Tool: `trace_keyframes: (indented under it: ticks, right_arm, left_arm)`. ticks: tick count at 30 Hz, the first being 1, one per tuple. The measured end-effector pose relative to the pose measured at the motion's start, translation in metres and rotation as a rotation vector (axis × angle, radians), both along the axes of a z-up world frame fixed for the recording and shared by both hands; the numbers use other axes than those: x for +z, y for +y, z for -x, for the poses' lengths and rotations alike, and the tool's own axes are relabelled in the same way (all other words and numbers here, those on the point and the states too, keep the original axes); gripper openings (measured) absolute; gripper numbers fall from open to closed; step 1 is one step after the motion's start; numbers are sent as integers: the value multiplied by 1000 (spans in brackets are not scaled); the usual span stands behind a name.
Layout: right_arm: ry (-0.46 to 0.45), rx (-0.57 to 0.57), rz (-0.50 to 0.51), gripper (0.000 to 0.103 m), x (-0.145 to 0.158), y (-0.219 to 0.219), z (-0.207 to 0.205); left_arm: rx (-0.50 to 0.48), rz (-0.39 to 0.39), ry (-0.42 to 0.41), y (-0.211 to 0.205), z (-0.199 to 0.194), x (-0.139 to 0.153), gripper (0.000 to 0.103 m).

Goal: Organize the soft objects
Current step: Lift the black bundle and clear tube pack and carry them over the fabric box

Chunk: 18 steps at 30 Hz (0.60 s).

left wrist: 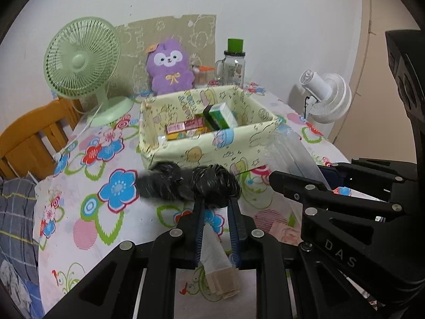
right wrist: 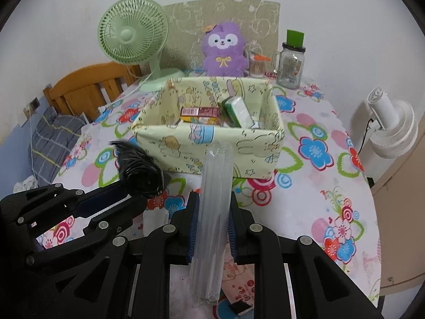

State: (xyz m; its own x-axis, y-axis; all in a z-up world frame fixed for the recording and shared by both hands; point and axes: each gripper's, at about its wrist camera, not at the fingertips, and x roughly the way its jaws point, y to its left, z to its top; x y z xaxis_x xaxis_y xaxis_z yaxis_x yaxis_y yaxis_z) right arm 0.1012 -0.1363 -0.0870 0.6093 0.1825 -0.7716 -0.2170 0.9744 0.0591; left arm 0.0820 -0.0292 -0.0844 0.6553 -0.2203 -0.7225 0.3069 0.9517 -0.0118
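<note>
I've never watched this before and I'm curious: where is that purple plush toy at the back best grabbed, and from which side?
Probably the purple plush toy is best pinched across its narrower head, coming from above and the front. It sits upright against the cardboard backing, with the fabric box in front and the green fan beside it, so low approaches look crowded.

Both views are taken from low over the table's (left wrist: 79, 212) near edge, looking forward toward the wall. The box (left wrist: 209, 143) is faced from the left by the left view, from the right by the right; box (right wrist: 212, 138) and green fan (right wrist: 132, 32) are shared.
</note>
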Motion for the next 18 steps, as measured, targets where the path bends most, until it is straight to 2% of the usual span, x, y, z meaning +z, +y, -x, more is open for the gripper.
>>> trace_keyframes:
  ticks: [2,9,16,18]
  right_arm:
    - [-12,-5,-3,23,5,-3,1]
    - [-41,-20,-11,23,18,-9,4]
    - [-26,-31,-13,23,12,-13,4]
    - [-21,-37,-15,23,9,-14,3]
  left_arm:
    - [-10,-3,-11,-3,1,5,11]
    - [-20,-4,-30,-10,1,12,11]
    - [-17,0,26,-9,-4,-4,11]
    - [-16,3,52,-8,-8,-11,15]
